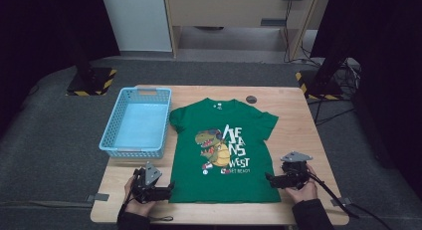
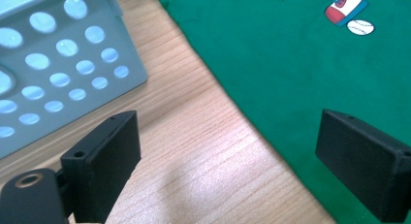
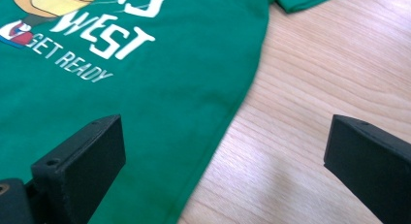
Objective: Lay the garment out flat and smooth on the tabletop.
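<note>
Across the middle of the high view a green T-shirt (image 1: 224, 145) is laid flat, print up, on the tabletop (image 1: 298, 135), with a blue basket (image 1: 135, 121) just beside it at the upper left. The left claw (image 1: 170, 186) is seen at the shirt's lower-left corner and the right claw (image 1: 268, 177) at its lower-right edge — both aimed inward at the hem.

Toward the bottom of the left gripper view the jaws are held wide apart with nothing between them; the shirt's side edge runs diagonally past bare wood, and the basket's wall is cut off at the upper left.

Along the right gripper view's lower edge the jaws likewise stand apart, straddling the shirt's edge.

The approach to a fold is judged to be in hand; next, each bottom corner must be pinched. The hem itself is cut off in both gripper views.
</note>
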Demonstrator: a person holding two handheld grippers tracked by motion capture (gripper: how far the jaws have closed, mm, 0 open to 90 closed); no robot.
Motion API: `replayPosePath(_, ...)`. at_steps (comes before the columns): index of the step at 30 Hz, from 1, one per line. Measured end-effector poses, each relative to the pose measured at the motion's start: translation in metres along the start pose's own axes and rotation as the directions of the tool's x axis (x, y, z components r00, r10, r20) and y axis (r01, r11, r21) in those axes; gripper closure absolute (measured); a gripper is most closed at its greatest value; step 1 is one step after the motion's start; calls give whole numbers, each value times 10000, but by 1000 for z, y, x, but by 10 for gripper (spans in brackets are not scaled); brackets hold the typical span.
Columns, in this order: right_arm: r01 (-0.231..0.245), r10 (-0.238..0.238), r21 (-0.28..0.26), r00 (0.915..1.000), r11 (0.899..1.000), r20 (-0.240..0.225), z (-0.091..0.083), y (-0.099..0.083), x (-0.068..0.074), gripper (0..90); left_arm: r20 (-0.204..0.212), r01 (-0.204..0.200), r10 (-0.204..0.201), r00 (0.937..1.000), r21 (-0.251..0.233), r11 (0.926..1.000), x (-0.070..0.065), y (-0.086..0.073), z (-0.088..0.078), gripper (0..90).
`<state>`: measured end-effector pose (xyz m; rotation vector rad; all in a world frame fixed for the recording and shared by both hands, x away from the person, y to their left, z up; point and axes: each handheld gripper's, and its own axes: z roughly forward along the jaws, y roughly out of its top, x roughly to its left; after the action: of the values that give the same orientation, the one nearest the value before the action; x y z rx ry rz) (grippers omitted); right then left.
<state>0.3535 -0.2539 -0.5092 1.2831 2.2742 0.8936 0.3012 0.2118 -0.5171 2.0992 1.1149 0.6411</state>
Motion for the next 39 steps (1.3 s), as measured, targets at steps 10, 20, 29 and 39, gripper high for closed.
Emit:
replayPosePath(10, -365, 365, 95, 9993, 9993, 64, -4, -8, -12, 10, -264, 283, -281, 9993, 67, 9996, 10, -8, -4, 81)
replayPosePath(20, -693, 690, 217, 9975, 9974, 165, -7, -16, -25, 8, -599, 564, -558, 9966, 80, 9984, 21, -15, -9, 80)
replayPosePath(29, -926, 920, 228, 9954, 9954, 258, -11, -25, -38, 9, -771, 729, -719, 9944, 101, 9973, 28, -21, -10, 70)
replayPosePath(39, -974, 966, 160, 9943, 9951, 457, -14, -33, -49, 5, -997, 964, -950, 9905, 100, 9953, 38, -27, -13, 67)
